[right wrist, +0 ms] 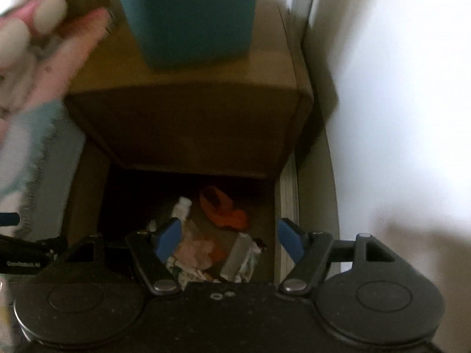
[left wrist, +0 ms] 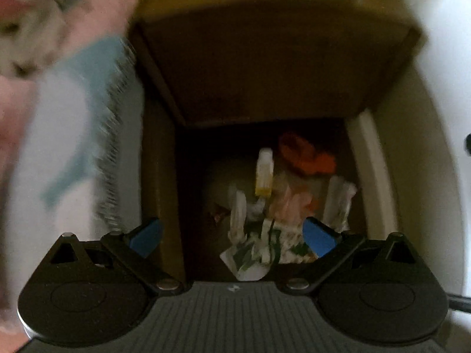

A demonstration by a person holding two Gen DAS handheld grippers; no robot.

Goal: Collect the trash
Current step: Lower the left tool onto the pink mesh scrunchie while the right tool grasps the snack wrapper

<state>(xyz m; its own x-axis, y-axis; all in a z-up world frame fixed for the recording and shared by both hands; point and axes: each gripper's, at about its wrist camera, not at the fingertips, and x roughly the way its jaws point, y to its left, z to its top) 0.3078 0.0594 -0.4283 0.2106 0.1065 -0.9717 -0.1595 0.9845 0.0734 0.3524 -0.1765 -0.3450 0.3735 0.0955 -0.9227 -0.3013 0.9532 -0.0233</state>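
Right gripper (right wrist: 226, 239), jaws wide and empty, above cardboard box (right wrist: 88, 194) of trash (right wrist: 223, 209); teal bin (right wrist: 188, 14) behind.

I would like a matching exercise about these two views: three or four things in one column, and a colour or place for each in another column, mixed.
Things:
1. crumpled wrapper
2. small bottle
3. container
4. left tongs

Colour or place:
A. teal, standing on top of the brown box
B. orange, lying in the bin
C. open, above the bin
D. white with a yellow end

Pairs: 1-B, 2-D, 3-A, 4-C
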